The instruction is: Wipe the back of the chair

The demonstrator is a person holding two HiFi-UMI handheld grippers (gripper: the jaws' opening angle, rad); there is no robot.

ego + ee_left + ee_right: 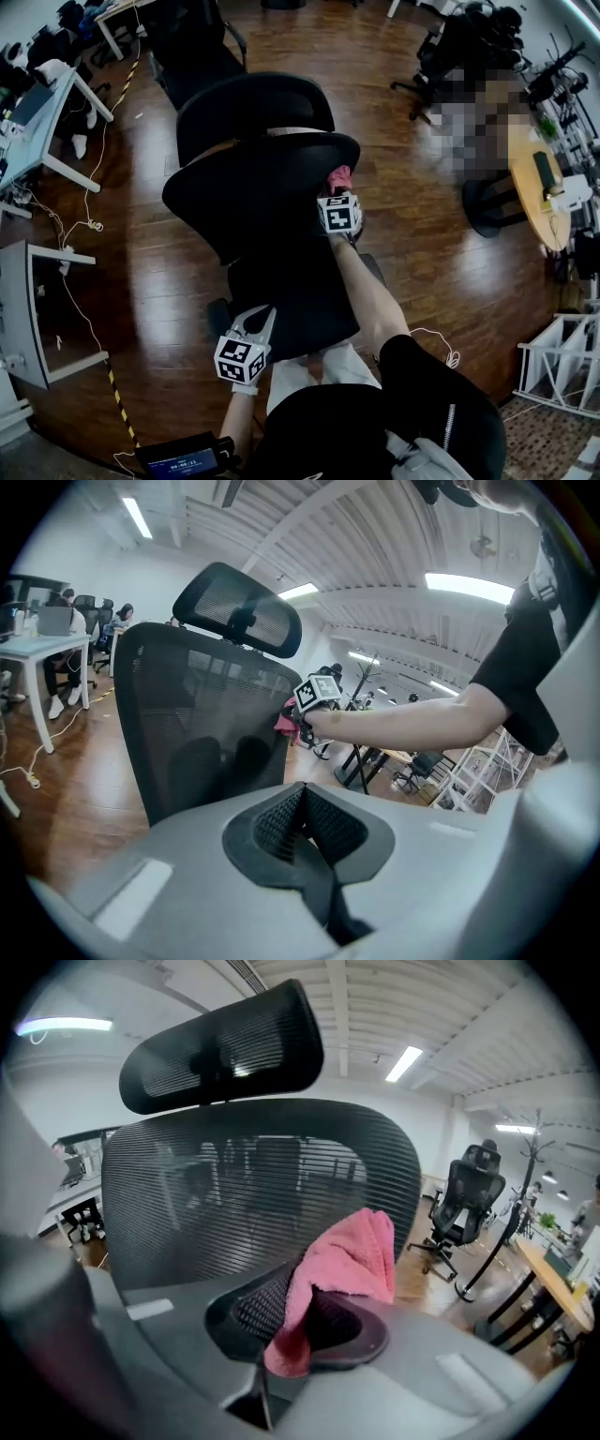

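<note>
Your right gripper (314, 1321) has its jaws clamped on the pink cloth (342, 1265), which bunches up above the tips and hangs out below them. Your left gripper (302, 817) has its 2 jaws pressed together with nothing between them. In the head view it sits low, at the lower centre of the frame near the seat, well apart from the work.

The mesh back of the chair (253, 1185) lies straight ahead of the cloth, filling the middle of the right gripper view, with the headrest (220, 1044) above it at the upper left. In the left gripper view the cloth (284, 724) sits at the right-hand edge of the backrest, about halfway up. I cannot tell whether it touches the mesh or is just beside it.

The point to watch is that the backrest's broad face spreads away toward the left of the right gripper view, so most of it lies to that side of the cloth. The right gripper is much the nearer and, I judge, the one to make the sweep across.
</note>
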